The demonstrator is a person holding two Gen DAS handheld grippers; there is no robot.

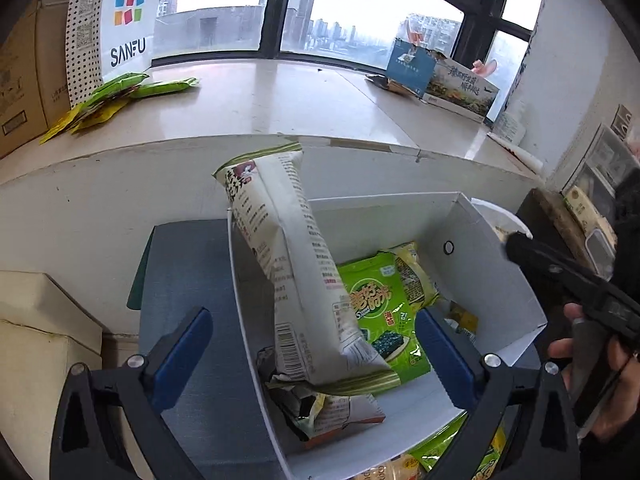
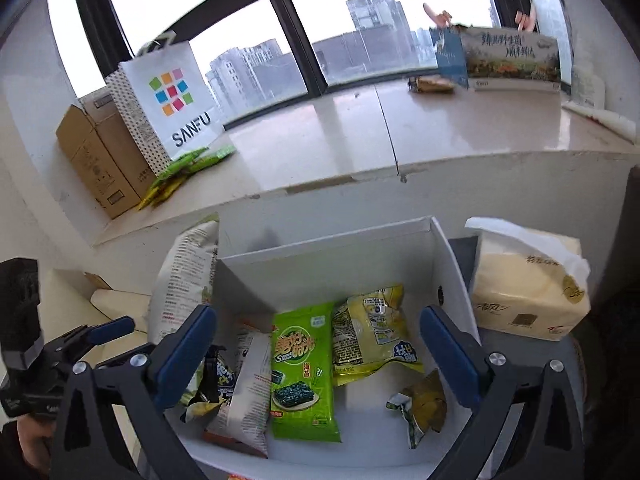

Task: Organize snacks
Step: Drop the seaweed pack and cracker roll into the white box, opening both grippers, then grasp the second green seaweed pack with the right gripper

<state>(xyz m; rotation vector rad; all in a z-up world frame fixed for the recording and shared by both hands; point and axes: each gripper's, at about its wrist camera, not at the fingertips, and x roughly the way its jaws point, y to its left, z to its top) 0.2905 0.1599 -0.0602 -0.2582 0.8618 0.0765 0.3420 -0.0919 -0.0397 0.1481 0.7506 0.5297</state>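
A white open box (image 2: 320, 256) holds several snack packs: a green seaweed pack (image 2: 302, 368), a yellow pack (image 2: 372, 332), a white and orange bag (image 2: 248, 384) and a small crumpled wrapper (image 2: 424, 408). A tall white bag (image 1: 288, 248) leans tilted on the box's left wall, its lower end inside. My left gripper (image 1: 312, 316) is open; the bag stands between its blue pads, and neither pad presses on it. My right gripper (image 2: 318, 312) hangs open over the box's middle, holding nothing. A hand carries the right gripper at the right edge of the left wrist view.
The box rests on a grey-blue surface (image 1: 188, 272) below a wide window sill. On the sill stand a SANFU paper bag (image 2: 168, 100), cardboard boxes (image 2: 96, 160), green sachets (image 1: 120, 92) and a printed carton (image 1: 452, 80). A tissue pack (image 2: 528, 292) sits right of the box.
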